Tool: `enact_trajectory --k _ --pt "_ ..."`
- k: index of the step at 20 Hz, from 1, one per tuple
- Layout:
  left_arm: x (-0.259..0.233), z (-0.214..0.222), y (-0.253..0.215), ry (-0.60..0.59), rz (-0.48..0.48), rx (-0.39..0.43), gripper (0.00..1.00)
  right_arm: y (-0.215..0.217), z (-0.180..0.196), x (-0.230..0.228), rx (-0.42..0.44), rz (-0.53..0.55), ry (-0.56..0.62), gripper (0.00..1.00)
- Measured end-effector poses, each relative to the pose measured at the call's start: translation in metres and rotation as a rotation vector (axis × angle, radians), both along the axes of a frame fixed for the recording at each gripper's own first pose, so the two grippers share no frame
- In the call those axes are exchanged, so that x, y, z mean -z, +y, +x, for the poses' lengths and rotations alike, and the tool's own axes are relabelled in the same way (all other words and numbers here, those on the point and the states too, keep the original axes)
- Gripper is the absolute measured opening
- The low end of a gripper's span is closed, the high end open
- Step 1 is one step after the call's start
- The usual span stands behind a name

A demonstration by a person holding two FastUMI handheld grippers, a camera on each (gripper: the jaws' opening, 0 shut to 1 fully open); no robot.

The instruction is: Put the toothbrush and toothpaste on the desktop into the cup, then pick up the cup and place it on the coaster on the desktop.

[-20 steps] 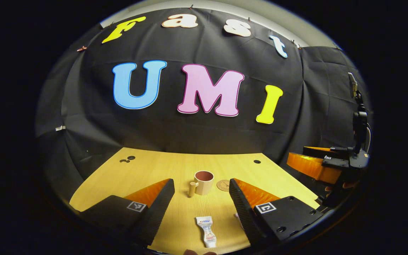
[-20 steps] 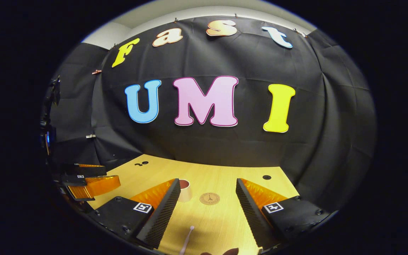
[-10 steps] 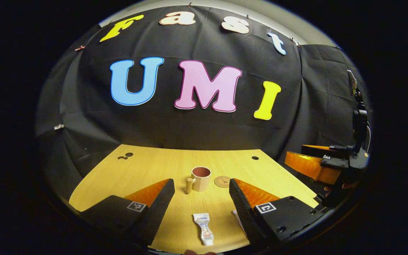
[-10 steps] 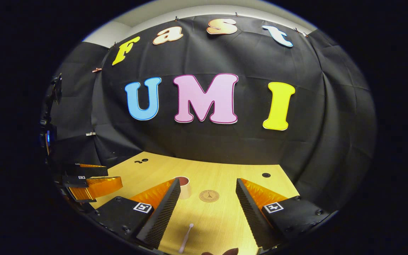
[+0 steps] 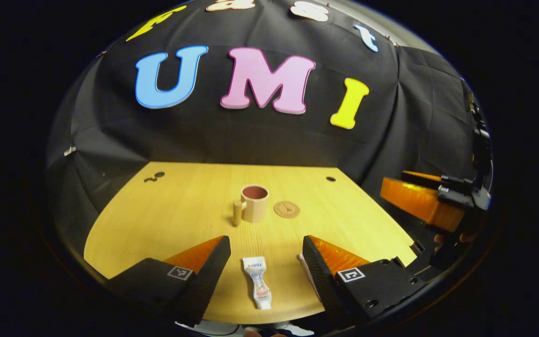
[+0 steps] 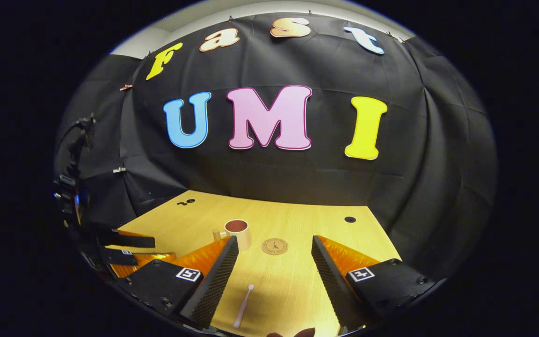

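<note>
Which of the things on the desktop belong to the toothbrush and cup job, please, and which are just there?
Belonging to the job:
toothpaste tube, lying flat between the open left gripper fingers
toothbrush, lying flat between the open right gripper fingers
cup, upright, nothing in it
coaster, bare, beside the cup

Just there:
dark holes in the desktop

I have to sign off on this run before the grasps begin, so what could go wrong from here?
1. The toothpaste lies flat on the table between the open left gripper fingers; a shallow pinch may slip off it.
2. The toothbrush is thin and flat, so the open right gripper could miss it.
3. The cup stands close beside the coaster; dropping items in could nudge it.
</note>
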State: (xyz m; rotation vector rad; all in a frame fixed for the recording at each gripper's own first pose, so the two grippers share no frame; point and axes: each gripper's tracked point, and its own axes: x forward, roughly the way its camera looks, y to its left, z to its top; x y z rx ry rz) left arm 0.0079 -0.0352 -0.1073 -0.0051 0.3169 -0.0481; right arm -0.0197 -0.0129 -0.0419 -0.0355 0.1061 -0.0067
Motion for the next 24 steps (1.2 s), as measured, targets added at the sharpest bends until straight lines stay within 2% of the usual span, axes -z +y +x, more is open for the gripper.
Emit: enact_trajectory --k 8,9,10,11,20,24 --pt "0.09 0.02 0.006 0.27 -0.015 -0.037 0.93 -0.013 -0.008 0.025 0.014 0.02 0.07 0.97" --pt "0.102 0.022 0.009 0.306 -0.01 -0.046 0.85 -0.014 -0.007 0.027 0.011 0.024 0.079 0.97" --pt "0.113 0.025 0.012 0.337 -0.006 -0.053 0.92 -0.015 -0.007 0.029 0.01 0.026 0.085 0.97" --pt "0.121 0.028 0.014 0.362 -0.002 -0.06 0.91 -0.015 -0.006 0.03 0.005 0.025 0.091 0.97" --pt "0.159 0.058 0.019 0.491 0.028 -0.113 0.85 -0.016 0.014 0.089 -0.076 0.061 0.284 0.97" --pt "0.168 0.064 0.021 0.546 0.032 -0.134 0.83 -0.02 0.02 0.105 -0.099 0.064 0.332 0.98"
